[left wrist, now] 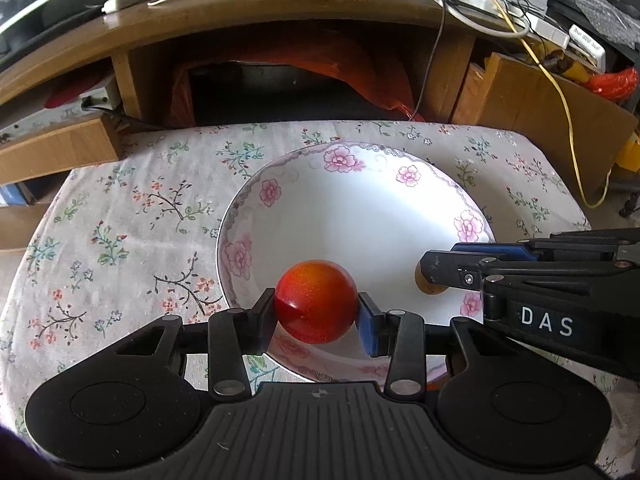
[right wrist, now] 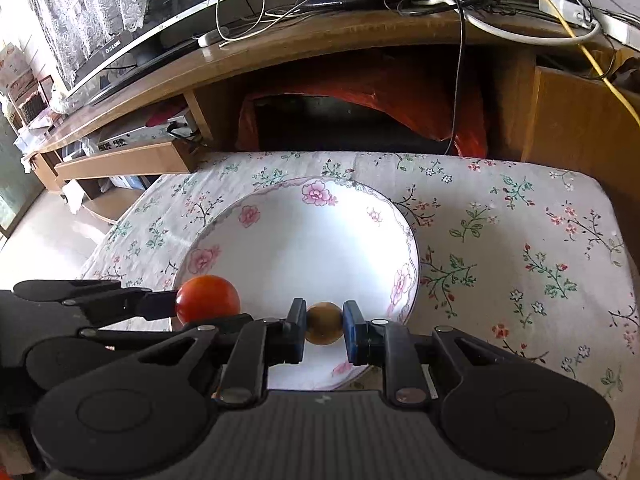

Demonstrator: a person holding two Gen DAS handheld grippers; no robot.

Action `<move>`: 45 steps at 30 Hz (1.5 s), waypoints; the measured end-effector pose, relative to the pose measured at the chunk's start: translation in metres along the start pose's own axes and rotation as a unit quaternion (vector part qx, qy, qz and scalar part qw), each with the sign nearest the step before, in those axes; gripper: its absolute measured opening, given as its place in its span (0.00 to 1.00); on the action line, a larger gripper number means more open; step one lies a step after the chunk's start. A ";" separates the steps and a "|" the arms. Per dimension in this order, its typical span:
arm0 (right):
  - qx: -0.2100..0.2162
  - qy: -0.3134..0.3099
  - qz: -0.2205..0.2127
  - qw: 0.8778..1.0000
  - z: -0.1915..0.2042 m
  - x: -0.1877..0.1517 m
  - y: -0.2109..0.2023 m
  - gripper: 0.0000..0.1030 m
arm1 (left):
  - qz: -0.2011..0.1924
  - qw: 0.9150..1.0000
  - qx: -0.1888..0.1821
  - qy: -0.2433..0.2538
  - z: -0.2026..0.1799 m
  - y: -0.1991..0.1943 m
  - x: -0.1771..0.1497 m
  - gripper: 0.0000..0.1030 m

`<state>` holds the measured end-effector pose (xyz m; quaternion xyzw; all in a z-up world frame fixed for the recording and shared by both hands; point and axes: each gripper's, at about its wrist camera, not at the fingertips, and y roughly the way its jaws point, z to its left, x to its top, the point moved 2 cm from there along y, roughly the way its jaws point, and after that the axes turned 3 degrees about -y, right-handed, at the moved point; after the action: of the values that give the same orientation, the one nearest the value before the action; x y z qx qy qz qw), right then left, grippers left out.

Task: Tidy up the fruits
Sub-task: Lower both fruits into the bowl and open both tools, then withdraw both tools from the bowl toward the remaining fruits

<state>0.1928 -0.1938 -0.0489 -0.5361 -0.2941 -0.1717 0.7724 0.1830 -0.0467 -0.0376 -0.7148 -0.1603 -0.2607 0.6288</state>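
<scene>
I have the left gripper (left wrist: 316,314) squeezed tight on a red fruit (left wrist: 316,301), with one finger pressing each side of it. The red fruit is round and shiny, and I hold it over the near edge of the bowl (left wrist: 280,168). From the right camera I see the same red fruit (right wrist: 208,299) at the left side of the bowl (right wrist: 412,248), with the dark left finger (right wrist: 158,305) touching it. My right gripper (right wrist: 325,322) is squeezed on a small brown fruit (right wrist: 324,322). Its black finger is on one side and its blue finger is on the other. The brown fruit hangs over the near part of the bowl, to the right of the red one, and the two fruits do not touch. In the left camera the right gripper (left wrist: 434,280) comes in from the right, and only a bit of the brown fruit (left wrist: 428,285) peeks out under it, so I cannot tell there how much of it is gripped. The bowl is white with pink flowers around the rim, and I see nothing lying inside it. It sits on a cloth (right wrist: 520,240) with little flowers. Behind the cloth is a wooden desk (right wrist: 360,36) with wires (right wrist: 592,56) on top and a red bag (right wrist: 420,92) under it.
</scene>
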 end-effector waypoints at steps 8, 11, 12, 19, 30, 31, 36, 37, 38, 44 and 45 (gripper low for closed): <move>0.021 0.008 0.001 1.000 0.003 0.004 0.007 0.21 | 0.001 1.000 -0.004 0.014 -0.009 0.001 -0.002 0.58; 0.013 -0.014 -0.001 1.000 0.012 0.004 0.006 0.21 | -0.002 1.000 0.005 0.030 -0.012 -0.001 -0.004 0.62; 0.009 -0.016 -0.002 1.000 0.012 0.004 0.006 0.21 | -0.004 1.000 0.003 0.029 -0.011 -0.002 -0.004 0.62; -0.012 0.000 -0.020 1.000 0.003 0.005 -0.014 0.21 | -0.020 1.000 0.010 0.019 -0.003 -0.020 -0.005 0.65; -0.037 0.000 -0.021 0.999 0.006 -0.013 -0.048 0.21 | -0.038 0.998 0.019 0.035 -0.010 -0.043 -0.019 0.69; -0.037 0.001 -0.021 0.999 0.007 -0.015 -0.050 0.22 | -0.039 0.998 0.019 0.035 -0.010 -0.046 -0.020 0.69; -0.041 -0.003 -0.017 0.999 0.010 -0.025 -0.059 0.22 | -0.040 0.998 0.017 0.038 -0.013 -0.052 -0.025 0.70; -0.041 -0.003 -0.016 0.999 0.011 -0.027 -0.061 0.22 | -0.040 0.998 0.016 0.038 -0.014 -0.053 -0.027 0.70; -0.041 -0.003 -0.016 0.999 0.011 -0.029 -0.063 0.22 | -0.039 0.998 0.015 0.039 -0.015 -0.054 -0.028 0.71; -0.040 0.000 -0.012 0.999 0.014 -0.038 -0.068 0.22 | -0.039 0.998 0.012 0.041 -0.019 -0.060 -0.036 0.72; -0.039 0.000 -0.012 0.999 0.014 -0.040 -0.069 0.23 | -0.038 0.998 0.012 0.041 -0.019 -0.060 -0.037 0.72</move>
<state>0.1182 -0.2078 -0.0200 -0.5623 -0.2932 -0.1925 0.7488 0.1165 -0.0523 -0.0082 -0.6892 -0.1645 -0.3120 0.6329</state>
